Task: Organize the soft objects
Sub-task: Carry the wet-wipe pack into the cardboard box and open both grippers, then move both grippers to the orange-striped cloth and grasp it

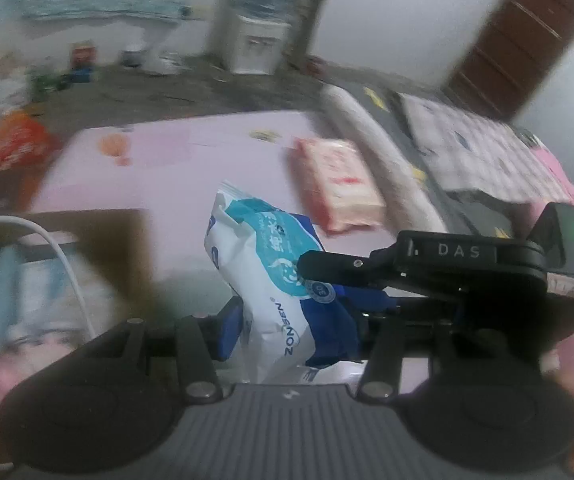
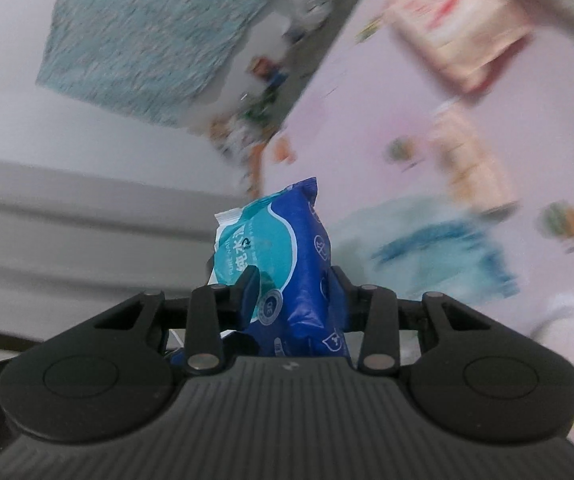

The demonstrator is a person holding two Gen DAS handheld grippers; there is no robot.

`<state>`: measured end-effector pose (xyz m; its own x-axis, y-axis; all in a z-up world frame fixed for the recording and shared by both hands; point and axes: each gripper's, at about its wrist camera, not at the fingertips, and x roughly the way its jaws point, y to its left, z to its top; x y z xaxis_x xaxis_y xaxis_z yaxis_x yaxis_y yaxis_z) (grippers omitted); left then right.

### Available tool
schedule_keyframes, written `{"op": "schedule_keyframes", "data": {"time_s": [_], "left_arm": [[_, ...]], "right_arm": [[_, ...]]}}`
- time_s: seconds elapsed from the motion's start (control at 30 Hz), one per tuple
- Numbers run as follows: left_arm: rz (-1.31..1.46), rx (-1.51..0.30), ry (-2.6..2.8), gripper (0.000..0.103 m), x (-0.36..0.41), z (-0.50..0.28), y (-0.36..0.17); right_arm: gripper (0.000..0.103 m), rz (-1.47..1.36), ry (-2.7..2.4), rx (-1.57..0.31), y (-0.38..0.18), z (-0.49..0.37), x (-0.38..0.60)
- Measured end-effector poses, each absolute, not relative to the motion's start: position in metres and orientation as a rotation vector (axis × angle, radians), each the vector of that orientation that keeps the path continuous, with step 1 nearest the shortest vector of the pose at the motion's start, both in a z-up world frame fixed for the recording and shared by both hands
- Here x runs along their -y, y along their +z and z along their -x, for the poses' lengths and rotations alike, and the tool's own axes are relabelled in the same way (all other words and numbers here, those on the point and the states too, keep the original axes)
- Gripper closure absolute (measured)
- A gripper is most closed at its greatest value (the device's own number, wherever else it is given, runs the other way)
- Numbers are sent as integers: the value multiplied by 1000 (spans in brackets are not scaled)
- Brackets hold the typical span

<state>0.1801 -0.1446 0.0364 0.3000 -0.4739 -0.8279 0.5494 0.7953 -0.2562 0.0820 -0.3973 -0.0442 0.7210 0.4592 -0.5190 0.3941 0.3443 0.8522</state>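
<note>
A: What does the left gripper [image 1: 291,320] hold?
B: A wet-wipes pack [image 1: 275,276], clamped above the pink surface [image 1: 175,168].
A: And the right gripper [image 2: 291,300]?
B: Squeezing the same blue-and-white pack, lifted off that surface.

wipes pack [image 2: 287,264]: glossy plastic film | table [image 1: 175,168]: smooth pink | gripper [image 2: 293,292]: matt plastic

Left tongs [image 1: 295,320] angled steeply down, blue pads [image 1: 229,330] clamped on both sides of wipes pack [image 1: 271,276]. Right tongs [image 2: 293,300] tilted mildly down, rolled to one side, jaws pinching same pack [image 2: 283,264] from both faces. In left view, right tongs [image 1: 307,270] reaching in from right edge, black finger [image 1: 335,266] lying across pack front.
</note>
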Motion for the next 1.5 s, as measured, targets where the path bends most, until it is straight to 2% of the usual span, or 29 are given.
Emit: {"op": "schedule_keyframes", "data": {"time_s": [0.2,0.43,0.67,0.93,1.0,1.13,1.27,1.33,1.5], "left_arm": [[-10,-1064,-583,53,64,-205,24],[99,-1251,-508,49,8,-233,-54],[103,-1294,-510,49,-17,-230,-74],[26,-1257,-494,48,-9,-227,-73],[33,-1231,-481,45,-10,-224,-65],[50,-1151,-471,33,-1,-220,-41],[34,-1071,-474,29,24,-212,-13],[25,-1038,-483,23,40,-209,-1],[-20,-985,-536,21,97,-202,15]], "right_arm": [[67,-1165,150,-883,-30,-138,311],[66,-894,121,-1032,-33,-166,242],[66,-925,99,-1047,-35,-154,242],[65,-958,70,-992,-39,-156,260],[63,-974,71,-981,-39,-153,266],[44,-1009,71,-949,-40,-144,281],[29,-1056,60,-909,-40,-129,304],[27,-1072,44,-888,-40,-120,321],[22,-1092,-30,-834,-37,-96,379]]}}
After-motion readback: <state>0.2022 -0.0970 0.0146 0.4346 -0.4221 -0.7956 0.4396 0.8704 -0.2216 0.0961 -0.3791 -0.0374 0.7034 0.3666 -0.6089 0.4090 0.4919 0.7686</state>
